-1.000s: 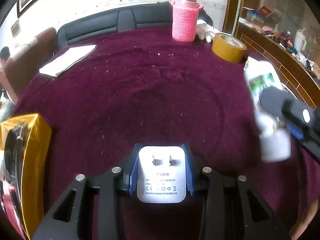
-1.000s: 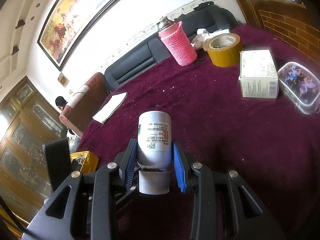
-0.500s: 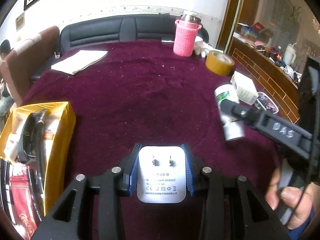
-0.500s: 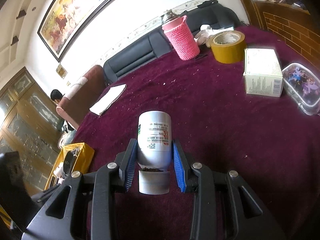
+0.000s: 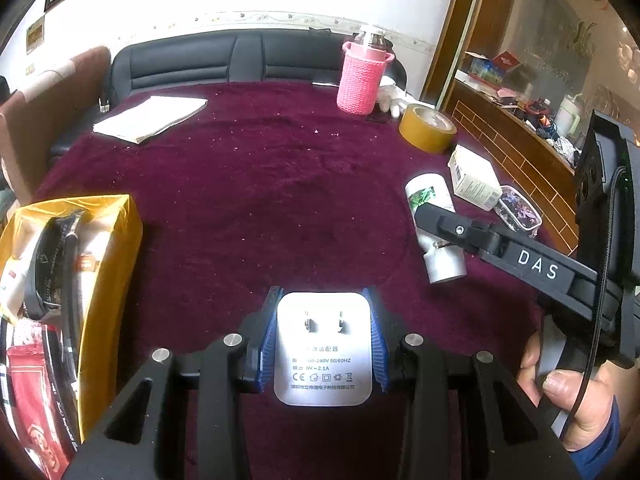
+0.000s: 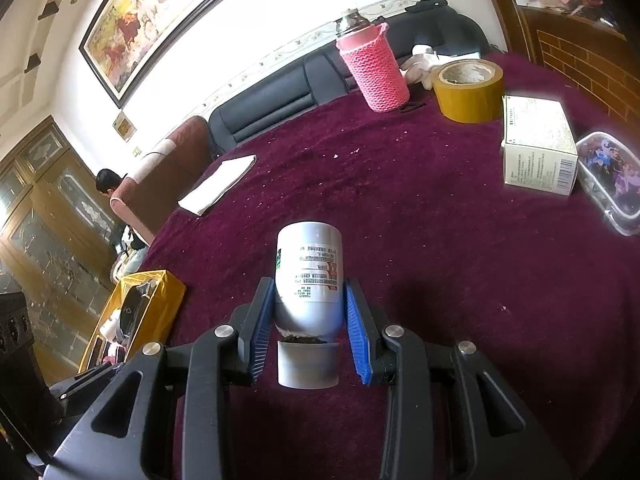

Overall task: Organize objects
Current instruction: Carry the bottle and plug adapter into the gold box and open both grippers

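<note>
1. Our left gripper (image 5: pixel 323 344) clamps the white power adapter (image 5: pixel 322 350) between its blue pads, prongs facing up toward the camera.
2. Our right gripper (image 6: pixel 308 328) grips the white bottle (image 6: pixel 309 276) by the shoulder, long axis pointing toward 12 o'clock, cap nearest us.
3. The yellow box (image 5: pixel 108 276), already holding items, sits at 9 o'clock from the left gripper, close by; from the right gripper it lies well apart at 9 o'clock.
4. We judge the left hand is nearer, so the adapter likely goes in first.
</note>
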A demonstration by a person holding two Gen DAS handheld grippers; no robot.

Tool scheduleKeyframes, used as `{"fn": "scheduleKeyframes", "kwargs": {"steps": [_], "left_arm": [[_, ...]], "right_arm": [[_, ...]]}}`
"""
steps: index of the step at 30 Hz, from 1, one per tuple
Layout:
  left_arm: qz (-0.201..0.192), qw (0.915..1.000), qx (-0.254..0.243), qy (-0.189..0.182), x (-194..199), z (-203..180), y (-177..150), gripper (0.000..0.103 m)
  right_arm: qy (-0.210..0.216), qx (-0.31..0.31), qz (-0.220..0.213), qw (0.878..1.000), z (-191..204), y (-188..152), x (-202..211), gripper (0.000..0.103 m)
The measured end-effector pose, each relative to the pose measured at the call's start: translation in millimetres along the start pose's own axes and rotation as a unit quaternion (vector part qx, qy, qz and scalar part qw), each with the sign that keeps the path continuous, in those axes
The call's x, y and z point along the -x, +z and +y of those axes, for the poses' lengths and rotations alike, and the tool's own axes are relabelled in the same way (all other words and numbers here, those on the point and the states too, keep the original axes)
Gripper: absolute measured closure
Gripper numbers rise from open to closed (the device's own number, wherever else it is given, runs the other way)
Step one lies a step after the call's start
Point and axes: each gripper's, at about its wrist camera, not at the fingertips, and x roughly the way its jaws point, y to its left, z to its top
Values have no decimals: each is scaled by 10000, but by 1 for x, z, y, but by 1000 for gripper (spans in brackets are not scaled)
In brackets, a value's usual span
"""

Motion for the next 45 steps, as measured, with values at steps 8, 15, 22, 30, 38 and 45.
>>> {"fn": "scheduleKeyframes", "kwargs": {"steps": [8, 15, 22, 30, 38, 45], "left_arm": [[-55, 9999, 97, -124, 1, 7, -4, 69], [-277, 9996, 36, 102, 17, 17, -3, 69], [-504, 9980, -9, 371, 29, 27, -3, 69], [-634, 9969, -23, 474, 37, 35, -4, 69], [-910, 9948, 49, 452, 70, 57, -10, 69], [-1304, 9896, 407, 461, 126, 114, -22, 69]], "right_arm": [[-39, 242, 88, 9997, 11, -5, -4, 72], [-77, 286, 167, 9994, 12, -8, -8, 72], [-71, 312, 218, 9992, 13, -10, -11, 72], [-72, 431, 257, 9987, 17, -11, -13, 72], [-98, 698, 198, 9973, 34, -13, -11, 72], [105, 954, 289, 9950, 77, -21, -11, 71]]}}
